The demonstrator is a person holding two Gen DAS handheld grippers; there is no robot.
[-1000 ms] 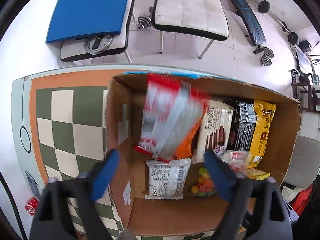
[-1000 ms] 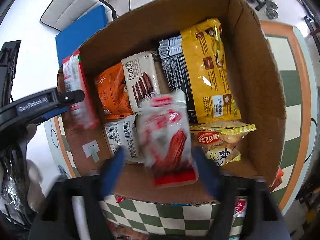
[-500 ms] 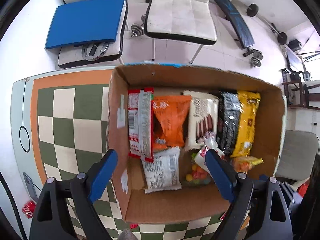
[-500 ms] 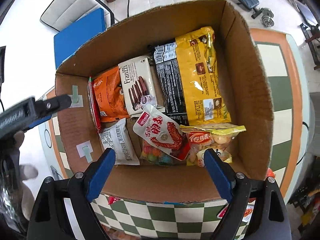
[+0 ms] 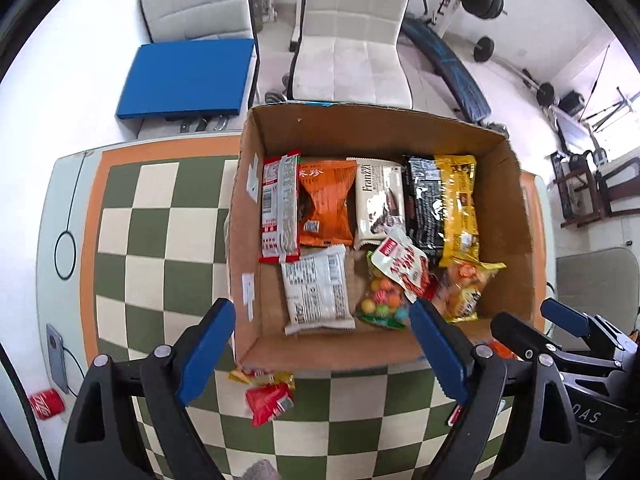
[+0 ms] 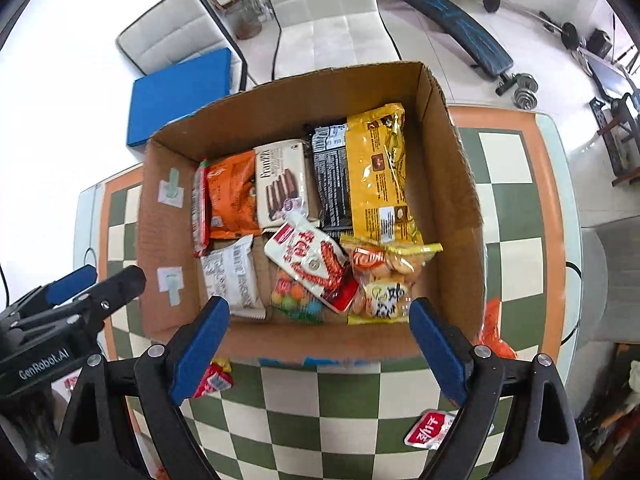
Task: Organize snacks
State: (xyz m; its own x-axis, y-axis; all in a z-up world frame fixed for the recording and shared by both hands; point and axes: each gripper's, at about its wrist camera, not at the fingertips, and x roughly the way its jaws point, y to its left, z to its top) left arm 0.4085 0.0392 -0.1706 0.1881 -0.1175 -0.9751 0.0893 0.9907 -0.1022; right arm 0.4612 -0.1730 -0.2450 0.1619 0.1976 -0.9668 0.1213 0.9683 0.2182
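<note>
An open cardboard box stands on the checkered table. Inside lie a red-and-white packet, an orange bag, a cream Franzzi pack, a black pack, a yellow pack, a white packet, a red-and-white pouch, a candy bag and a biscuit bag. My left gripper hangs open and bare above the box's near wall. My right gripper hovers open and bare over the same box, beside the left gripper.
Loose snacks lie on the table in front of the box: a red packet, a red-and-white pouch and an orange bag. Two white chairs, a blue pad and a weight bench stand behind the table. A red can lies on the floor.
Two blurred packets that were between the jaws now lie in the box: the red-and-white packet at the left, the pouch near the front. Both grippers have risen and drawn back toward the near wall.
</note>
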